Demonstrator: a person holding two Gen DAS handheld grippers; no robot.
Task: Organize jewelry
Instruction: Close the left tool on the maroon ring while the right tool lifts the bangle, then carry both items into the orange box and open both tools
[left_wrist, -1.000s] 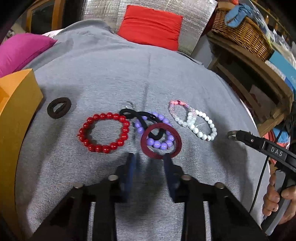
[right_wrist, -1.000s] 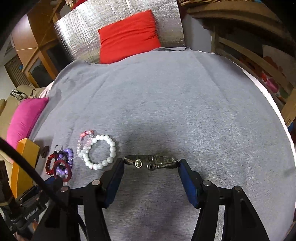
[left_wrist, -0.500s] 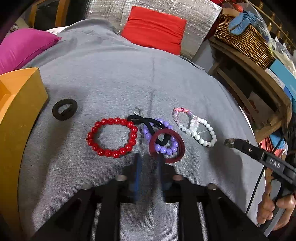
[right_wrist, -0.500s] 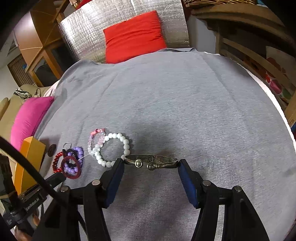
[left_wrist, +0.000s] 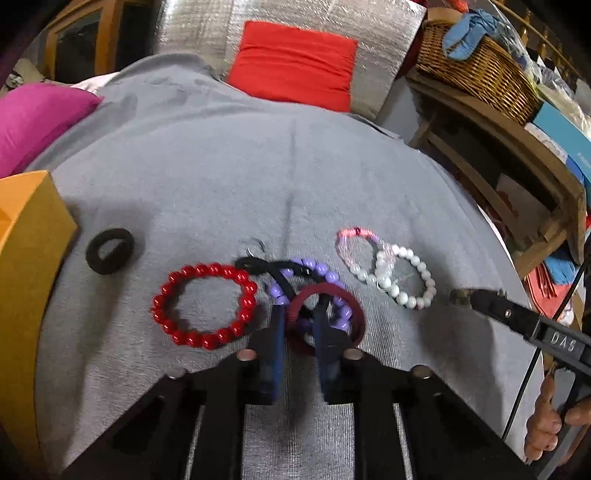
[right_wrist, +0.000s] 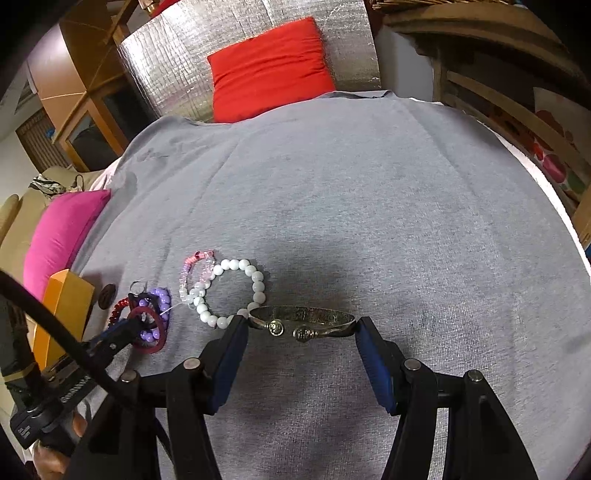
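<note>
In the left wrist view my left gripper (left_wrist: 300, 308) straddles the near left rim of a maroon ring bangle (left_wrist: 352, 300), jaws narrow but a gap shows. The bangle lies over a purple bead bracelet (left_wrist: 325, 271) and a black hair tie (left_wrist: 258, 264). A red bead bracelet (left_wrist: 205, 304) lies left, a black scrunchie (left_wrist: 109, 251) farther left. A pink bracelet (left_wrist: 356, 245) and a white bead bracelet (left_wrist: 406, 280) lie right. My right gripper (right_wrist: 301, 323) is shut on a metal bangle (right_wrist: 301, 321), held just above the grey cloth (right_wrist: 369, 203).
An orange box (left_wrist: 26, 251) stands at the left edge of the cloth. A pink cushion (left_wrist: 33, 118) and a red cushion (left_wrist: 295, 62) lie at the back. A wooden shelf with a wicker basket (left_wrist: 476, 62) stands to the right.
My left gripper moved forward and narrowed its jaws, now astride the maroon bangle's rim. My right gripper keeps the metal bangle and drifted slightly left toward the white bracelet.
</note>
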